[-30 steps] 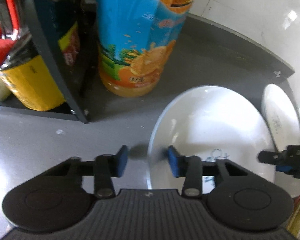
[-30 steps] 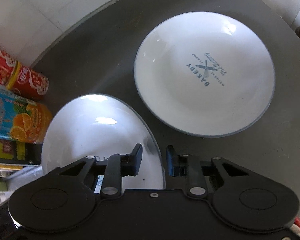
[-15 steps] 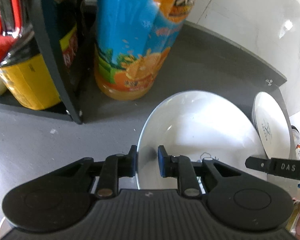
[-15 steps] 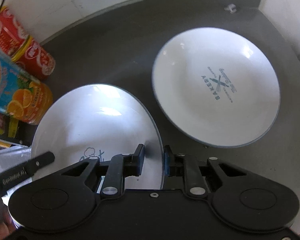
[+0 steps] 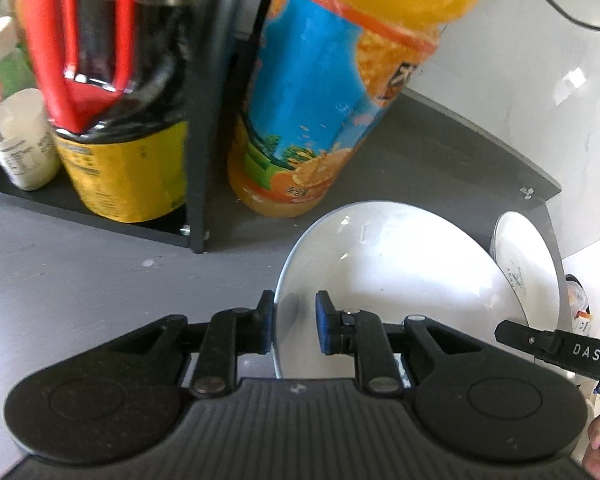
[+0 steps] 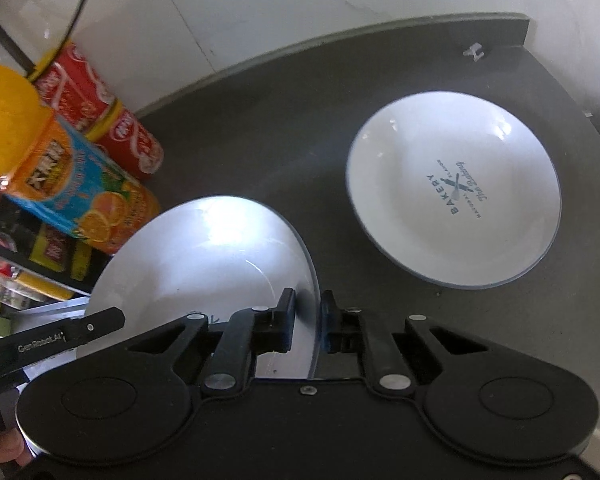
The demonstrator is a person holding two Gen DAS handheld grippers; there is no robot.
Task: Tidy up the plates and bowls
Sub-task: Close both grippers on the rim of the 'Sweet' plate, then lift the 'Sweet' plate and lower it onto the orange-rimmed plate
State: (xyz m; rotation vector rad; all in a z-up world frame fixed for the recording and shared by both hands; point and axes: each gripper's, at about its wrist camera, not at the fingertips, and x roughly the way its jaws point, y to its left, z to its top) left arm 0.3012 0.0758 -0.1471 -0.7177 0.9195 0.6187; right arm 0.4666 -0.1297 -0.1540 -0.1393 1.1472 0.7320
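Note:
A white plate with a thin blue rim (image 5: 388,276) (image 6: 208,264) is held from both sides. My left gripper (image 5: 294,326) is shut on its left rim, one pad outside and one inside. On the opposite rim my right gripper (image 6: 307,322) is shut the same way. A second white plate printed "BAKERY" (image 6: 452,204) (image 5: 528,268) lies flat on the dark grey counter (image 6: 260,140), to the right of the held plate and apart from it. Each view also catches a black bar of the other gripper at its edge.
A tall orange juice bottle (image 5: 312,100) (image 6: 72,184) stands just behind the held plate. Left of it, a black rack (image 5: 200,120) holds a dark bottle with a red handle (image 5: 100,80). Red cola cans (image 6: 100,108) lie by the white wall. The counter ends right of the second plate.
My left gripper went from open to shut on the plate's rim, and the right one closed a little more. Both views have since risen, showing more of the juice bottle and wall.

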